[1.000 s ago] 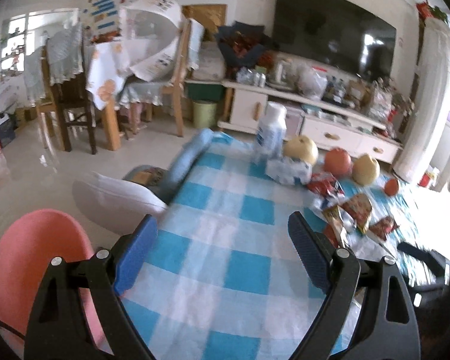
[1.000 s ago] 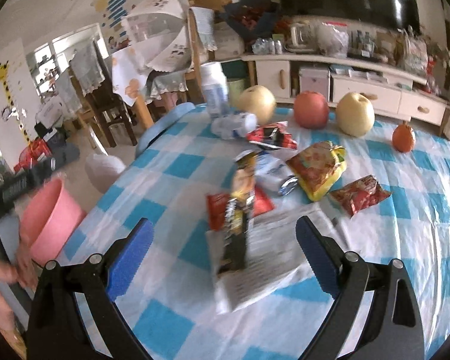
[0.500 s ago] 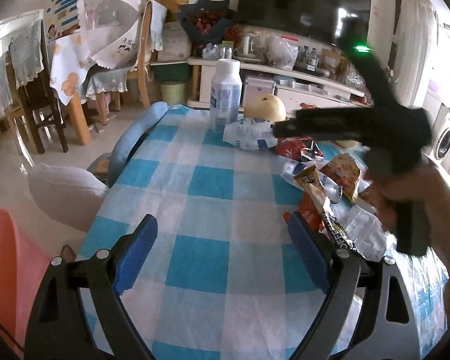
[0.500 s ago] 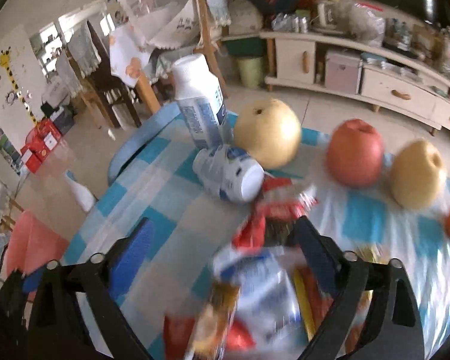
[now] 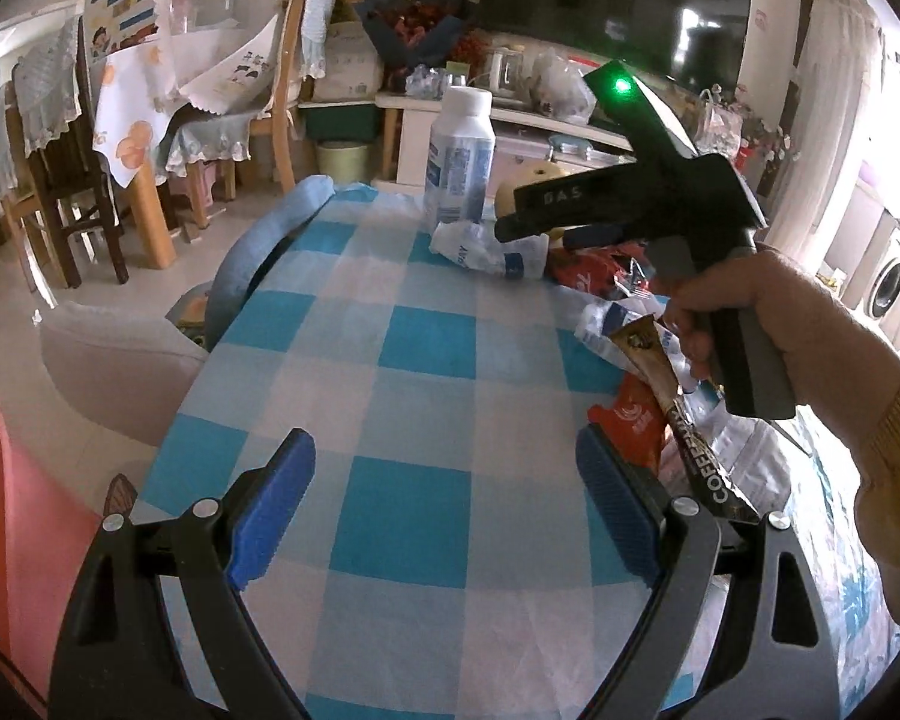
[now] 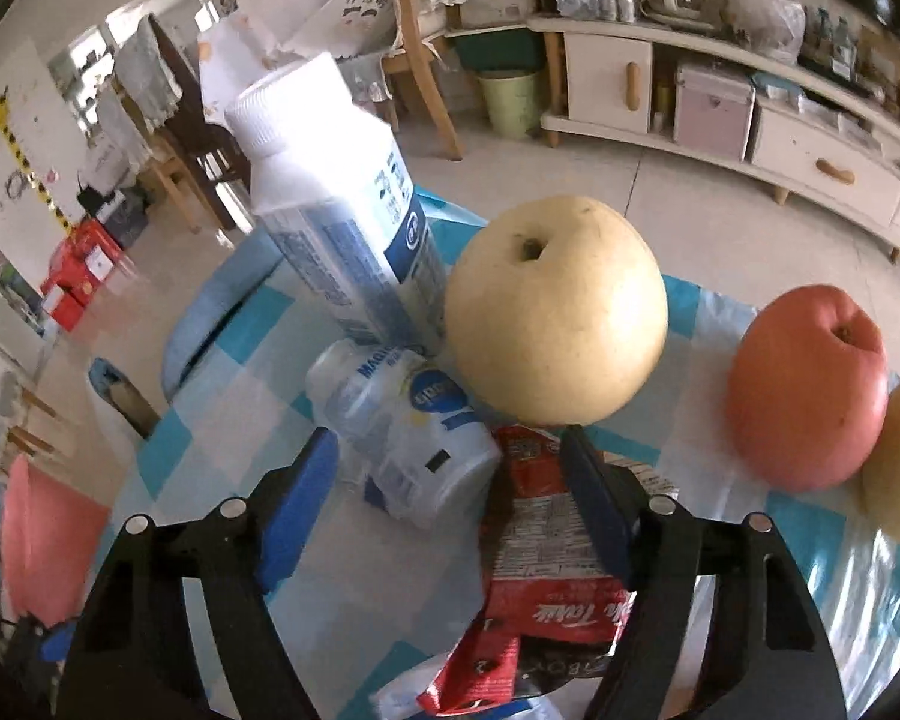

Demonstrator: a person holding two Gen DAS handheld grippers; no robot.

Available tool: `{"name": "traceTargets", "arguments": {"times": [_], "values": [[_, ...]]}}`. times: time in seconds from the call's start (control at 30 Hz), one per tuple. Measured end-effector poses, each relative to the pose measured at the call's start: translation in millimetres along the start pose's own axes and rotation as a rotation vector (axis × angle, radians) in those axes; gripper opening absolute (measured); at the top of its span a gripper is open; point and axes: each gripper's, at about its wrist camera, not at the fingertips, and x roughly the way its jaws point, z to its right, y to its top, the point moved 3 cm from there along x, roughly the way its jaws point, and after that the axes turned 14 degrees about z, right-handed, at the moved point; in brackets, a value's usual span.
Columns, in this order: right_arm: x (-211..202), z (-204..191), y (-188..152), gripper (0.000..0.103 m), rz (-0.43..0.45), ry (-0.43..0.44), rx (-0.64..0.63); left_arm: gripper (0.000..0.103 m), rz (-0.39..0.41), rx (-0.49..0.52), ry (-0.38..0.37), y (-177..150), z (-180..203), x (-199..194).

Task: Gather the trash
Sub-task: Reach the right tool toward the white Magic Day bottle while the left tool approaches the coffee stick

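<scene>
A crushed white-and-blue bottle [image 6: 408, 444] lies on its side on the checked tablecloth [image 5: 426, 336]. My right gripper [image 6: 447, 498] straddles it and a red snack wrapper [image 6: 546, 540]. Its jaws are closing, and the pads stand just clear of both. In the left wrist view a person's hand [image 5: 750, 312] holds that gripper over the same crushed bottle [image 5: 492, 246]. My left gripper [image 5: 444, 510] hangs open above bare cloth with nothing between its fingers. A coffee stick packet [image 5: 684, 420] and an orange wrapper [image 5: 630, 420] lie to its right.
An upright white bottle [image 6: 336, 210], a yellow pear [image 6: 555, 312] and a red apple [image 6: 804, 384] stand close behind the crushed bottle. A pink bin [image 5: 6, 510] sits on the floor left of the table. Chairs and a TV cabinet stand beyond.
My right gripper has travelled from the wrapper pile to the table's far end, coming down around the crushed bottle with its jaws narrowing. The left gripper dipped a little; the right hand entered its view.
</scene>
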Motion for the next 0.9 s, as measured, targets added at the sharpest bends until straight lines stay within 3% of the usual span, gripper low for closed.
{"name": "traceTargets", "arguments": {"times": [0.17, 0.27, 0.37, 0.53, 0.7, 0.9], "values": [[-1.5, -0.5, -2.0, 0.069, 0.000, 0.031, -0.030, 0.089, -0.010, 0.006, -0.003, -3.1, 4.3, 0.8], [-2.6, -9.9, -4.3, 0.082, -0.009, 0.051, -0.064, 0.089, -0.012, 0.014, -0.001, -4.4, 7.3, 1.5], [2.0, -24.5, -7.4, 0.086, -0.009, 0.013, -0.147, 0.089, -0.013, 0.013, -0.002, -4.4, 7.1, 2.1], [7.8, -45.3, -9.5, 0.086, 0.002, 0.033, -0.199, 0.089, -0.016, 0.021, 0.002, -5.2, 7.7, 2.4], [-0.4, -66.5, -18.6, 0.084, -0.014, 0.115, -0.231, 0.089, -0.016, 0.025, 0.010, -5.0, 4.5, 2.0], [6.0, -75.4, -16.3, 0.079, -0.014, 0.066, -0.263, 0.089, -0.031, 0.016, 0.000, -7.3, 3.8, 2.6]]}}
